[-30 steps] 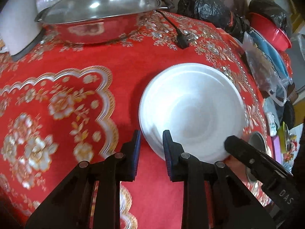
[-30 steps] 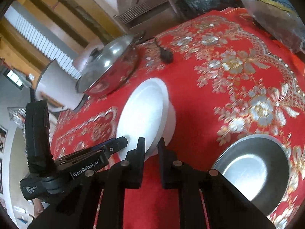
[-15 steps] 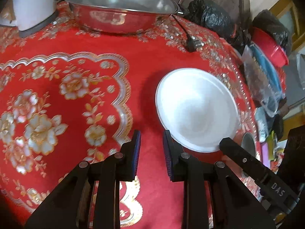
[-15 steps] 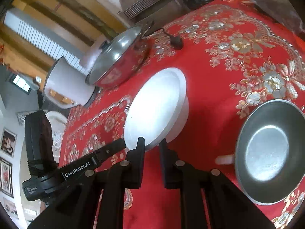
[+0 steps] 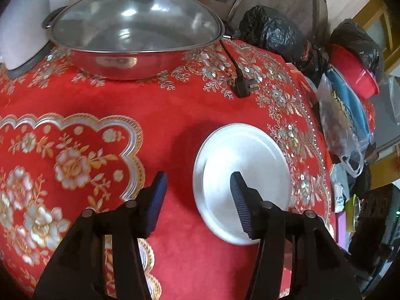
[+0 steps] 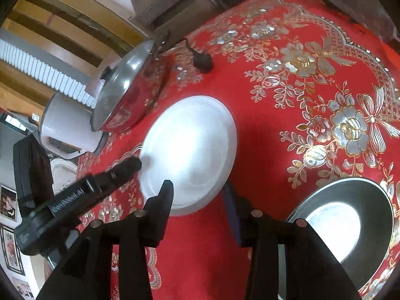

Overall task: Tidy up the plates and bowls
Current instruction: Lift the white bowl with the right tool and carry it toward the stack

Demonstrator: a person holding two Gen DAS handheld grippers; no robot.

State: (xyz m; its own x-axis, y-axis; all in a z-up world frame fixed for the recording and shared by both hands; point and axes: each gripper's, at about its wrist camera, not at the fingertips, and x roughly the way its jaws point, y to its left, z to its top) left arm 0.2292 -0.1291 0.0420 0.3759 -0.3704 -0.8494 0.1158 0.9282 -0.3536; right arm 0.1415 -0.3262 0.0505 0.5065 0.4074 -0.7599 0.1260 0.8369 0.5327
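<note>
Big round desk [image 5: 175, 125] under a red-and-gold cloth, the lidded steel wok [image 5: 135, 37] at the back, and the white bowl [image 6: 190, 160] sitting flat near the middle, the steel bowl [image 6: 345, 227] well apart at the edge. Both tools hang over the white bowl's near rim: the left tool [image 5: 197, 200] is spreading its jaws, one each side of the rim, pressing on nothing; the right tool [image 6: 200, 207] is widening too, also empty. I'd say let go fully, lift straight clear of the rim, then go for the steel bowl.
</note>
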